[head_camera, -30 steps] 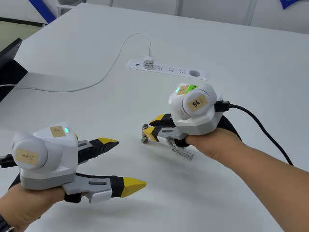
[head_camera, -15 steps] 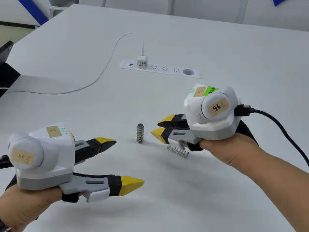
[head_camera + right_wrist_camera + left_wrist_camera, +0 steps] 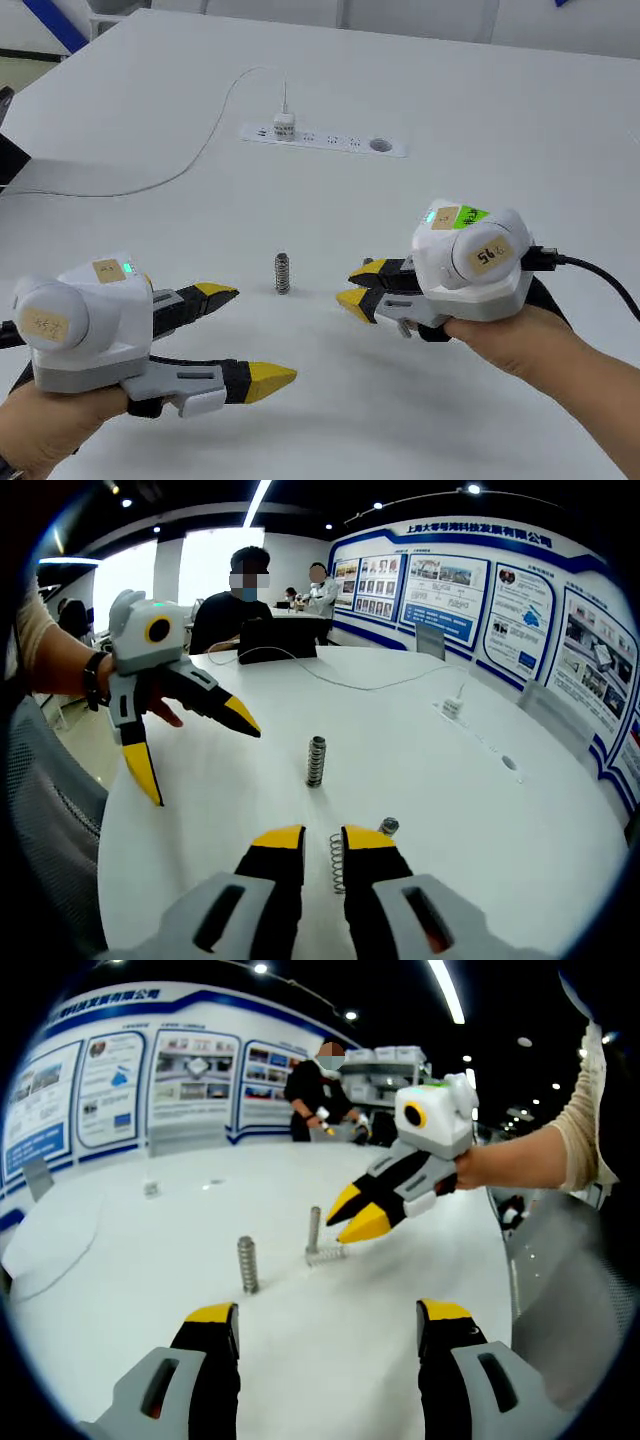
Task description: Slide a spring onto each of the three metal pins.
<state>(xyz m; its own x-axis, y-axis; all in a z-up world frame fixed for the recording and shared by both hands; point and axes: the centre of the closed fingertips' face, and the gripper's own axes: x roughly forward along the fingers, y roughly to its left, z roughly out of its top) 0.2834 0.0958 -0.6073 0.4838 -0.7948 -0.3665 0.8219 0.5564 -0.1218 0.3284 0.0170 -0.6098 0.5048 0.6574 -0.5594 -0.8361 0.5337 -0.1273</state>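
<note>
Loose spring (image 3: pixel 336 865) and bare pin (image 3: pixel 388 826) half behind the right tool (image 3: pixel 321 837)

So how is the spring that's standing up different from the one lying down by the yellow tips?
The standing spring is upright; the lying spring is flat on the table. The standing spring is out in the open; the lying spring sits just past the tips of the right hand-held gripper, beside a bare pin. Both are small metal coils, and nothing grips either.
</note>
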